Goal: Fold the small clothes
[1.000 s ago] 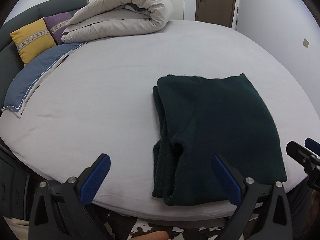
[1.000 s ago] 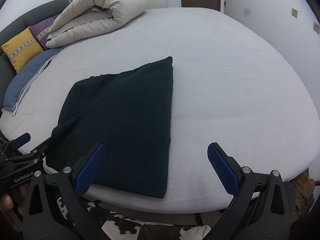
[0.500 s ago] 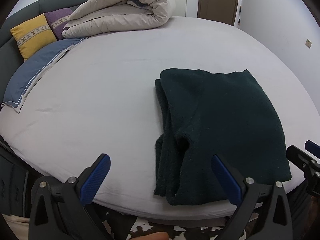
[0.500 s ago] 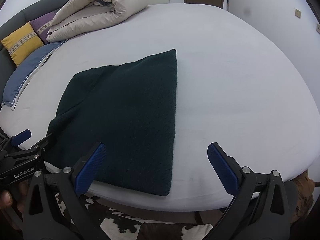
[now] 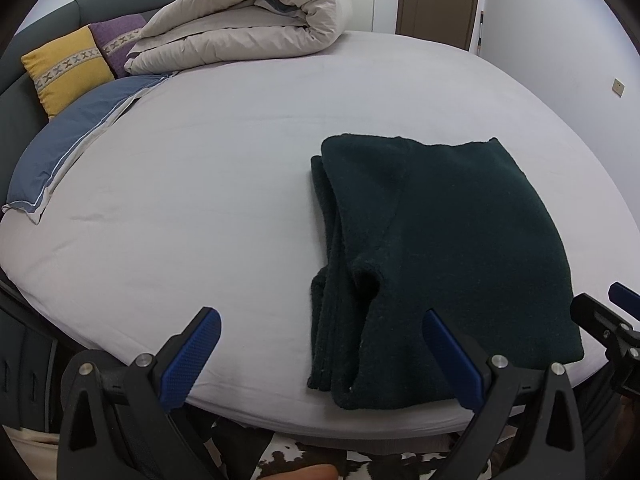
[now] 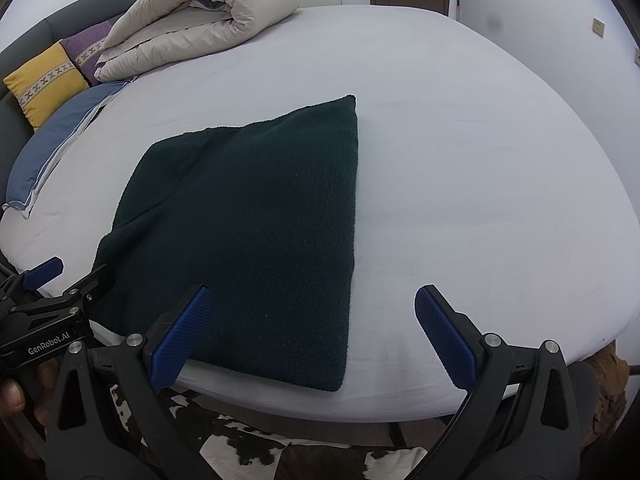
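Dark green knit garment [image 5: 460,248]: lies folded flat on the bed [image 5: 224,184], at the near edge, its stacked layers visible along its left side in the left wrist view. In the right wrist view it forms a smooth rectangle with a straight right edge.

Left hand-held gripper [image 5: 320,360]: released, blue pads spread wide, grasping nothing. It hovers at the near edge of the bed; its right pad appears in front of the garment's near end, its left pad over bare sheet.

Right hand-held gripper [image 6: 316,336]: released, pads spread wide, grasping nothing. Its left pad appears over the garment's near right portion, its right pad over bare sheet.

Surroundings: a rolled beige duvet [image 5: 248,20] lies at the far left of the bed. Beside it are a blue pillow [image 5: 72,148], a yellow cushion [image 5: 64,68] and a purple cushion [image 5: 120,36].
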Tool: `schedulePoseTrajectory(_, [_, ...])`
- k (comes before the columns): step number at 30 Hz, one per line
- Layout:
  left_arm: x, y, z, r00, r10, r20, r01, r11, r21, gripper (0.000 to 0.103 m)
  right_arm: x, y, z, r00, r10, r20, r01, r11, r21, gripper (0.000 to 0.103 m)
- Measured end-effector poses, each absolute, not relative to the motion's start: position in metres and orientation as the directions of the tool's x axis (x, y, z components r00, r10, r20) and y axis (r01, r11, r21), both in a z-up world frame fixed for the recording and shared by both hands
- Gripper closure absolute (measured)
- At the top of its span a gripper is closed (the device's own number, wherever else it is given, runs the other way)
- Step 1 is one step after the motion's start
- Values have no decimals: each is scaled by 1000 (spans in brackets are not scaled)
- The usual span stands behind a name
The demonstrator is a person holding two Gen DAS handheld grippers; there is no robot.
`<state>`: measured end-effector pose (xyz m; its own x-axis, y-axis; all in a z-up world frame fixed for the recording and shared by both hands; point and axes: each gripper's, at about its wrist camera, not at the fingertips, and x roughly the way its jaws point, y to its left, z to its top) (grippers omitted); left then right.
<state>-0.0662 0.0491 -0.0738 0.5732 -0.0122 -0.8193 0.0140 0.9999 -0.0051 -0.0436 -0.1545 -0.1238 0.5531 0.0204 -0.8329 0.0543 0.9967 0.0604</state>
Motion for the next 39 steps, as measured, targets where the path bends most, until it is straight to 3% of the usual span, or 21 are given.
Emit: schedulePoseTrajectory(39, [-69, 50, -76, 570, -9, -821, 13, 1000, -2, 0, -43, -154, -127, 552, 21, -834, 54, 997, 61, 0])
